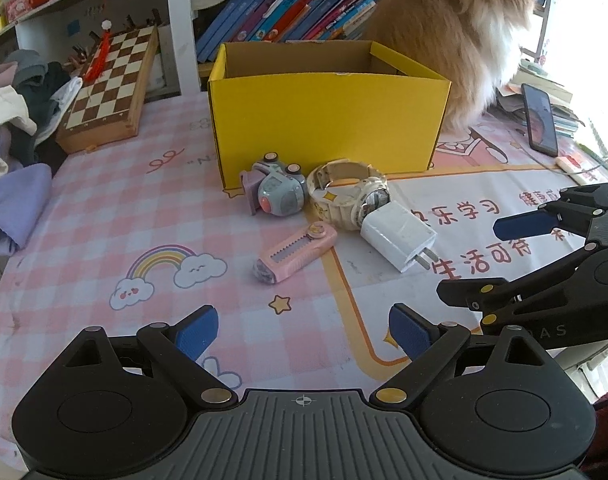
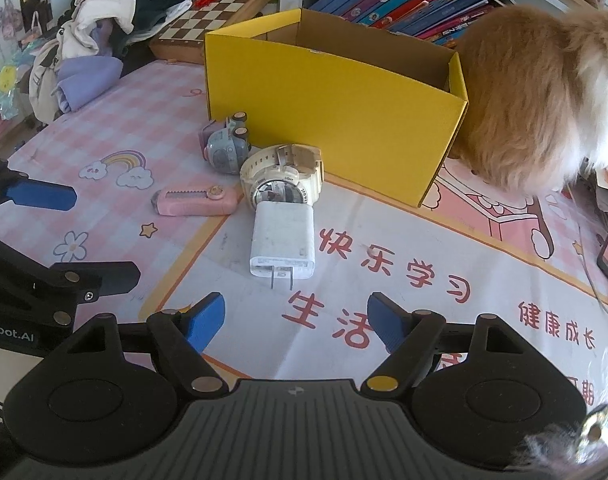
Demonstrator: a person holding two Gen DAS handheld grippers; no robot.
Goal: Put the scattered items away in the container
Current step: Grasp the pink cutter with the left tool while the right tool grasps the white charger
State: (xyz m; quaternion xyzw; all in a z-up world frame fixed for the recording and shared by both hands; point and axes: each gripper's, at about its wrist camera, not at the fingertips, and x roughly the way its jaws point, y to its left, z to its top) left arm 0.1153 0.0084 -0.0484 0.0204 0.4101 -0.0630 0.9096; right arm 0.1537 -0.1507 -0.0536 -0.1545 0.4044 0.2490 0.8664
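1. I see the pink printed table mat with the open yellow box at the back; a fluffy orange cat sits beside it.
2. Cream watch lies in front of the box, touching the white charger, prongs toward my right gripper.
3. Grey toy watch and pink utility knife lie left of those.
4. Left gripper spread wide, empty.
5. Right gripper spread, empty, charger just ahead.

Matt yellow cardboard box, glossy white plastic charger, smooth printed tablecloth, wooden chessboard
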